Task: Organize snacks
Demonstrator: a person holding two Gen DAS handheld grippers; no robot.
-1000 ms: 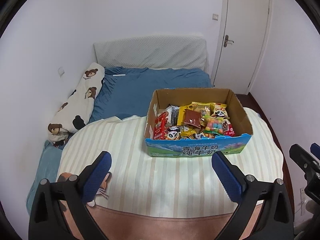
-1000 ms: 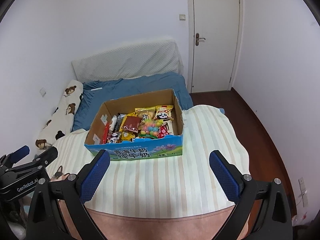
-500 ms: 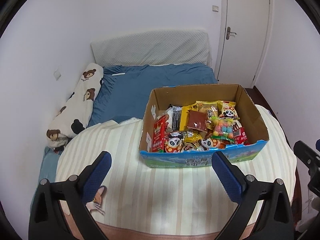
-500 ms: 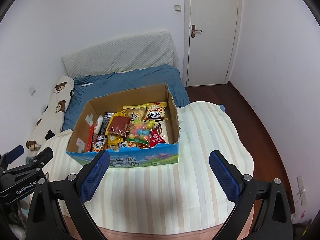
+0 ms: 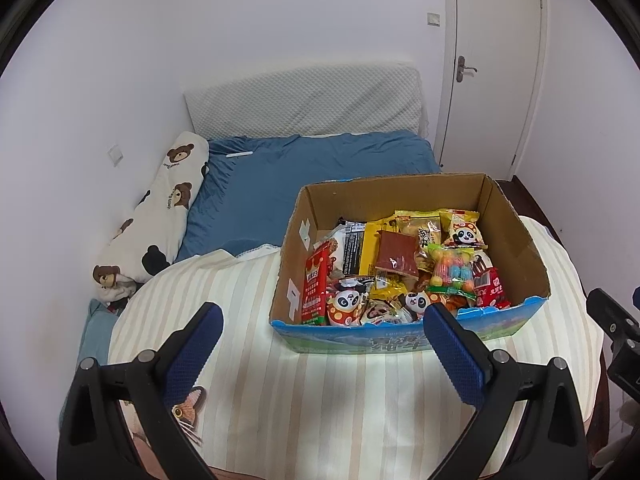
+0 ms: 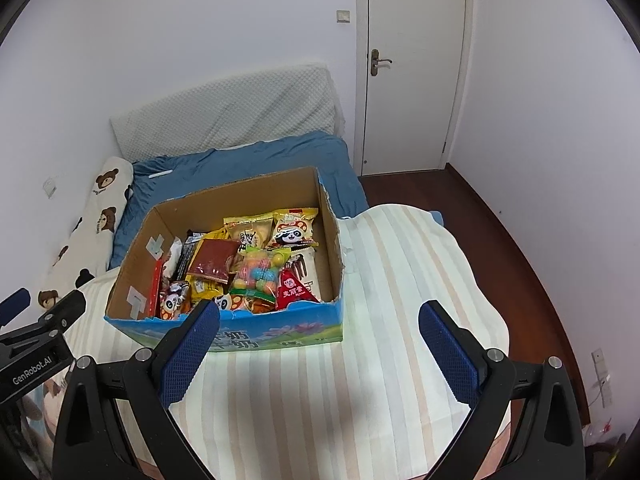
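An open cardboard box (image 5: 394, 194) with a blue printed front stands on the striped blanket (image 5: 320, 400). It also shows in the right wrist view (image 6: 240, 192). It holds several snack packets: a brown pouch (image 5: 398, 252), a bag of coloured candy balls (image 5: 450, 268), a yellow panda packet (image 5: 462, 230), a red box (image 5: 316, 280). My left gripper (image 5: 320, 320) is open and empty, above the blanket just in front of the box. My right gripper (image 6: 318, 320) is open and empty, in front of the box's right half.
The bed has a blue sheet (image 5: 304, 176), a bear-print bolster (image 5: 160, 208) along the left wall and a white quilted headboard cushion (image 5: 304, 100). A white door (image 6: 414, 64) and dark wood floor (image 6: 520, 248) lie to the right.
Both grippers have moved forward towards the box, so it looms larger and lower in both views. Both stay open and empty. The box has not moved.
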